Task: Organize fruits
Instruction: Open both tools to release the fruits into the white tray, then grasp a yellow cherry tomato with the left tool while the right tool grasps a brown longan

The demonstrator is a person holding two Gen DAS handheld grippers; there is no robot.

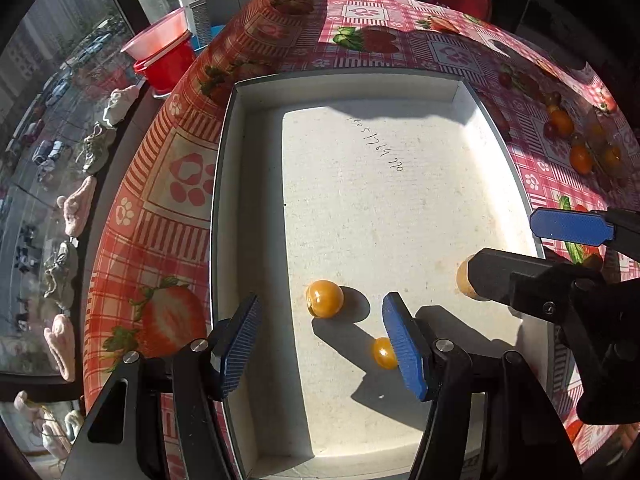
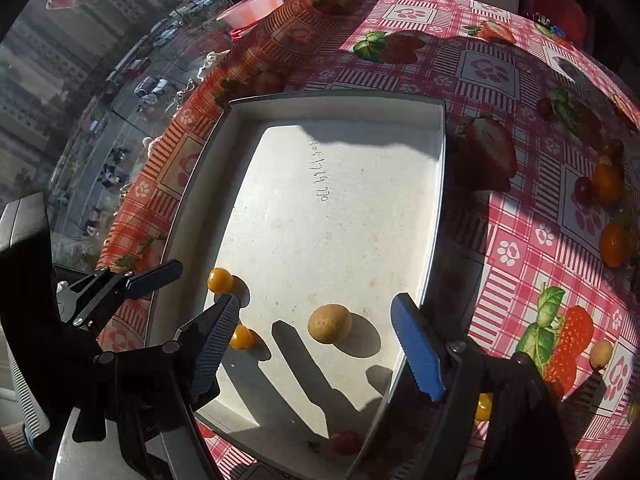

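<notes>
A shallow white box (image 1: 256,208) lies on the strawberry tablecloth; it also shows in the right wrist view (image 2: 436,184). In it lie an orange berry (image 1: 325,298) (image 2: 220,280), a smaller orange berry (image 1: 383,353) (image 2: 241,337), a pale yellow fruit (image 2: 329,323) partly hidden in the left view (image 1: 463,278), and a red fruit (image 2: 346,442) at the near edge. My left gripper (image 1: 320,350) is open and empty over the box's near end. My right gripper (image 2: 320,356) is open and empty above the pale fruit, and appears in the left view (image 1: 532,252).
Several orange and red small fruits (image 1: 580,156) (image 2: 612,240) lie on the cloth right of the box. A pale fruit (image 2: 601,354) and a yellow one (image 2: 483,406) lie near my right gripper. Red buckets (image 1: 168,56) stand off the table's left edge by a window.
</notes>
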